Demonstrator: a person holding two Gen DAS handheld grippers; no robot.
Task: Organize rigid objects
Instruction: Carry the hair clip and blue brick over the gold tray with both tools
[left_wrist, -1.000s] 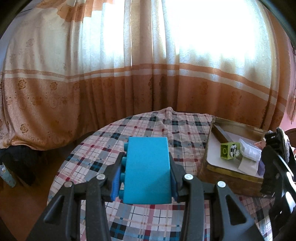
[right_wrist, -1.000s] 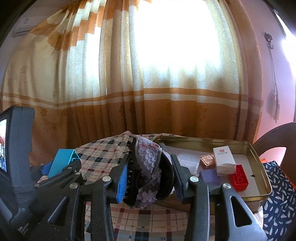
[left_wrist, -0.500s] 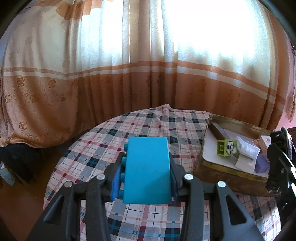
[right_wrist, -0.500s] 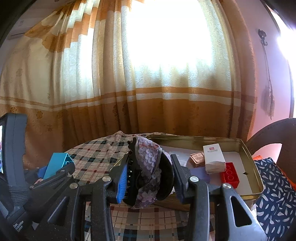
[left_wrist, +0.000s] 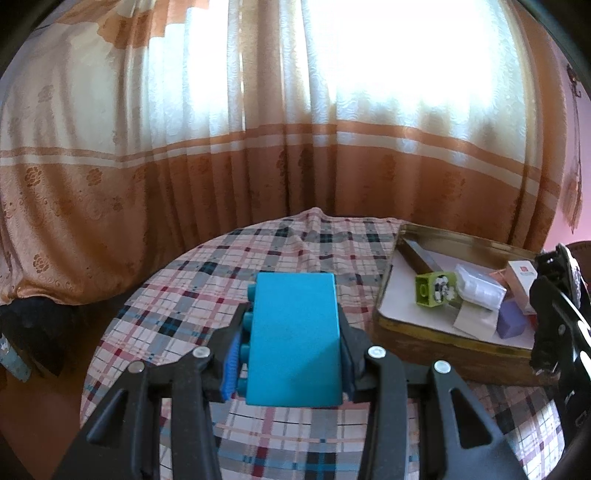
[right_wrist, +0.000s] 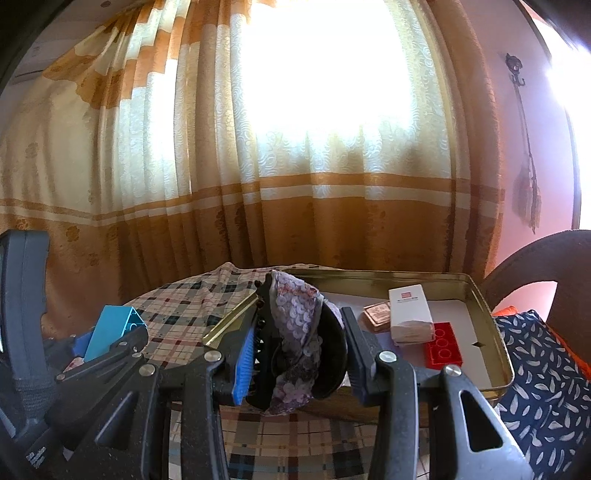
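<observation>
Left wrist view: the left gripper (left_wrist: 291, 350) was clamped on a blue block (left_wrist: 293, 338), studs facing left, held up above the checked tablecloth (left_wrist: 229, 280). The tin tray (left_wrist: 417, 328) sat off to the right on the table, already holding a green block (left_wrist: 432, 290), a clear plastic box (left_wrist: 478, 290) and a purple block (left_wrist: 511, 321). If I were doing this one, I'd have swung the block right, cleared the tray's near wall, and let go only once it was low over a bare patch of the white liner, not on top of the green one.

Right wrist view: the right gripper (right_wrist: 297, 350) was closed on a black hair clip (right_wrist: 295, 343) wrapped in sequined purple cloth, hanging in front of the tray's (right_wrist: 495, 332) near-left corner. Inside were a white box (right_wrist: 410, 314), a red block (right_wrist: 443, 345) and a copper-coloured packet (right_wrist: 376, 312). The blue block (right_wrist: 110, 328) showed at far left, well apart from the tray. The clip looked floppy, so I'd have set it flat rather than dropped it, and moved one hand at a time so the grippers didn't bump over the tray.
</observation>
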